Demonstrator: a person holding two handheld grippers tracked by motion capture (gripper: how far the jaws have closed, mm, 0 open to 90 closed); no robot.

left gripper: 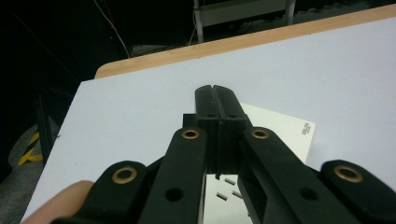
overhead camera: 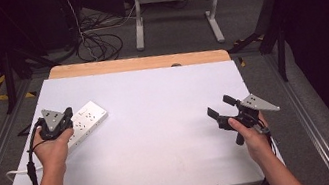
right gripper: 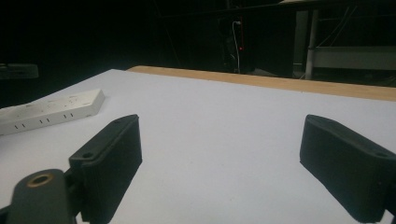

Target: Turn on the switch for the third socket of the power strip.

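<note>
A white rectangular plastic power strip [overhead camera: 83,121] lies on the left side of the white table top [overhead camera: 159,134], about midway between the near and far edges, its long axis slanting from near-left to far-right. The left gripper [overhead camera: 66,120], a black two-jaw tool with a grey three-cornered plate on top, sits directly over the near-left part of the strip, held in the person's left hand [overhead camera: 53,149]. In the left gripper view the two black jaws are pressed flat against each other with nothing between them, and their closed tip [left gripper: 215,100] points over the strip's white top face [left gripper: 280,135]; rows of socket slots show below the jaws. Whether the closed tip actually touches the strip cannot be told.

The right gripper [overhead camera: 220,107], also black with a grey plate, is on the right side of the table, well apart from the power strip, held in the right hand [overhead camera: 250,134] a little above the surface. Its jaws stand wide apart and hold nothing. In the right gripper view the strip [right gripper: 51,112] lies far off to the left, beyond the left jaw. A white cord [overhead camera: 16,172] runs near the table's near-left edge.
</note>
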